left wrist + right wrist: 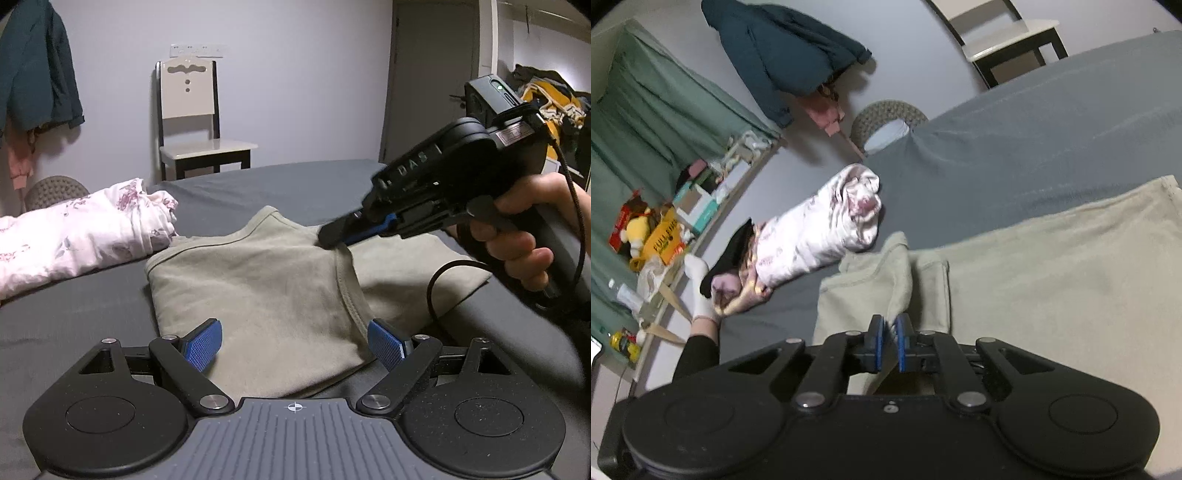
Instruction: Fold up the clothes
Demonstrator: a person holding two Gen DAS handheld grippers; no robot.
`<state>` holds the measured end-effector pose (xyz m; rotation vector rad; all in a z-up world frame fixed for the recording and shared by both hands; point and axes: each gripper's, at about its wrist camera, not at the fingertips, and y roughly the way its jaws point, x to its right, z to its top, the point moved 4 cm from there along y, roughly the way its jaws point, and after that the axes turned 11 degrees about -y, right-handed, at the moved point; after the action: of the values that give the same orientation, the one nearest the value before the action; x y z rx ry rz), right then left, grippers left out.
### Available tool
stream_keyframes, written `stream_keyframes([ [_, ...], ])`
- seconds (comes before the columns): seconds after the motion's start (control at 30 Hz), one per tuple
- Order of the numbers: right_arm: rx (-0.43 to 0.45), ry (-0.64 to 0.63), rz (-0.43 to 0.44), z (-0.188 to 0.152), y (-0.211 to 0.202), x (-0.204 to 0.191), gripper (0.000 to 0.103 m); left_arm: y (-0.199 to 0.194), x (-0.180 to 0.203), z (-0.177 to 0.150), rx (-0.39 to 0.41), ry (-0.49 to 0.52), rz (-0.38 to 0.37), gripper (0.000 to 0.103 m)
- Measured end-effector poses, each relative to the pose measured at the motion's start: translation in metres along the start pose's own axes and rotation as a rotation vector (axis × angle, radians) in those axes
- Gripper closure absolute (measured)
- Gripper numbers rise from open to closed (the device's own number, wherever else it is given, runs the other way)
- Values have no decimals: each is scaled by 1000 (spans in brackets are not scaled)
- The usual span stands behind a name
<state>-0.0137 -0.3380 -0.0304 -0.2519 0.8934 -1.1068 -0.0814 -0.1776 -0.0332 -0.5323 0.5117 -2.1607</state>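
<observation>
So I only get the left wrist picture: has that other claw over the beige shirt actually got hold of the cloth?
Observer: Yes. The right wrist view shows the right claw with its blue pads closed on a raised fold of the beige shirt.
Operator: And what's behind the flowery bundle?
Observer: A black garment lies at the far end of the floral bundle, with a person's foot in a white sock beside it.
Operator: Anything past that?
Observer: A shelf in front of a green curtain, holding a yellow soft toy.
</observation>
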Motion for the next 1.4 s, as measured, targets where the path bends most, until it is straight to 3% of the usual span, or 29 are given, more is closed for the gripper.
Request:
stream_keyframes([
  [0.13,-50,21,-47,-9,13,9,95,2,3,-3,-13,13,3,16],
  [0.37,-10,-3,-36,-3,-2,0,95,-2,15,-1,-3,29,-34,16],
  [0.47,-50,-4,-49,-5,5,4,94,2,28,-3,-28,60,-44,16],
  [0.53,-66,27,-47,-6,10,9,89,6,39,-3,-59,104,-28,16],
  [0.67,-13,58,-36,5,6,16,58,14,58,-6,-126,185,32,17],
  [0.77,-7,88,-36,12,10,28,58,12,67,-5,-107,198,47,17],
  [0.9,-46,193,46,13,27,44,58,14,77,-6,-124,278,81,56],
  [1.07,-84,179,78,16,42,44,58,17,82,-13,-151,365,99,60],
  [1.13,-90,159,83,19,46,43,60,19,83,-13,-152,365,92,86],
  [1.17,-88,153,84,21,48,42,69,20,82,-12,-147,358,87,90],
  [1.2,-88,145,85,21,50,42,88,19,82,-12,-142,352,82,93],
  [1.23,-88,137,86,21,52,41,93,18,81,-11,-138,345,77,95],
  [1.4,-17,78,105,27,39,29,95,8,81,-7,-105,333,59,96],
])
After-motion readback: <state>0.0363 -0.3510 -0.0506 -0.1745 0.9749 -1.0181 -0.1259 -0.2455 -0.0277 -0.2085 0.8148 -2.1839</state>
